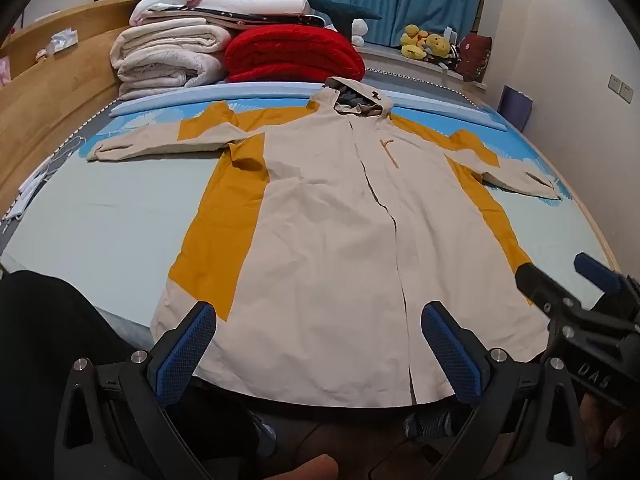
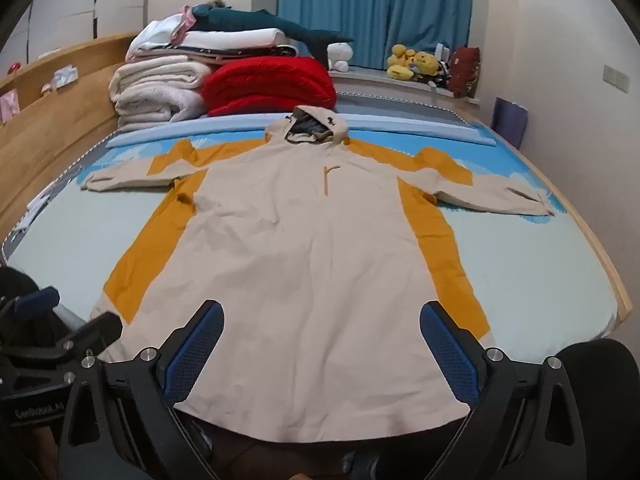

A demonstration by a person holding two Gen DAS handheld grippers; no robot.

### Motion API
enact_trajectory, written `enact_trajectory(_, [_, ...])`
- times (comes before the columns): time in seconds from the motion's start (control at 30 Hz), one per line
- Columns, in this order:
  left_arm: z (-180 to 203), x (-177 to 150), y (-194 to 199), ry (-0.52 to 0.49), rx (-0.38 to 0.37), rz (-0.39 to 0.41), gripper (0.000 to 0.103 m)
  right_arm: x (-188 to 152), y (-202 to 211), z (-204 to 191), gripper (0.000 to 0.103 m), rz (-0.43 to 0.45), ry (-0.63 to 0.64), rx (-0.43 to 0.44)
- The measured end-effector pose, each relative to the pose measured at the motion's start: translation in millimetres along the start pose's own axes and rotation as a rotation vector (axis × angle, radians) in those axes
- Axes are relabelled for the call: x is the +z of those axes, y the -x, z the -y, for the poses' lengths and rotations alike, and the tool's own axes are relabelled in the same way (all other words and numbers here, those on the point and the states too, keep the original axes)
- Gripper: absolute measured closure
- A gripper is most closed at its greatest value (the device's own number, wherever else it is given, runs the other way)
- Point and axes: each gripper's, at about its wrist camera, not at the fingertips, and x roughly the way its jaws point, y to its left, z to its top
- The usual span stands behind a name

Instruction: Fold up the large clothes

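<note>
A bed (image 1: 100,216) with a pale sheet fills the space ahead of both grippers. Spread flat on it, front up, lies a long cream coat (image 1: 328,232) with mustard side panels. Its hem sits nearest the tools and hangs slightly over the bed edge, and its hood (image 1: 356,96) lies at the far end. The 2 sleeves stretch out to either side: the left sleeve (image 1: 160,140) reaches far ahead and to the left of the left gripper, the right sleeve (image 2: 492,196) far ahead and to the right of the right gripper.

Beyond the hood, ahead and left of both tools, sits a stack of folded white bedding (image 1: 168,56), with a folded red blanket (image 1: 292,56) just beside it. Blue curtains (image 2: 372,8) hang behind, and yellow soft toys (image 2: 412,62) sit on the sill, ahead and to the right.

The left gripper (image 1: 318,350) hangs above the hem with its jaws spread wide, nothing between its blue pads (image 1: 184,352). The right gripper (image 2: 320,354) is likewise wide apart over the hem and holds nothing. The 2 tools are side by side, each at the edge of the other's view.
</note>
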Motion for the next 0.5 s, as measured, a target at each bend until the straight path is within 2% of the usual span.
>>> enact_trajectory(0.1, [2.5, 1.6, -1.1, 0.000, 0.005, -0.004, 0.001, -2.2, -1.0, -2.2, 0.014, 0.008, 0.022, -0.002])
enact_trajectory(0.17, [-5.7, 2.2, -1.6, 0.023, -0.015, -0.011, 0.001, -10.1, 2.2, -15.3, 0.014, 0.024, 0.066, -0.024])
enact_trajectory(0.23, [-6.6, 3.5, -3.2, 0.021, -0.013, -0.017, 0.001, -4.7, -7.3, -11.4, 0.014, -0.011, 0.070, -0.004])
enact_trajectory(0.3, [-4.7, -1.5, -5.5, 0.019, -0.013, -0.015, 0.001, -10.4, 0.4, -21.7, 0.014, -0.006, 0.078, -0.006])
enact_trajectory(0.5, [-5.8, -2.4, -6.6, 0.015, -0.016, -0.016, 0.001, -8.8, -10.2, -13.7, 0.014, -0.024, 0.064, 0.011])
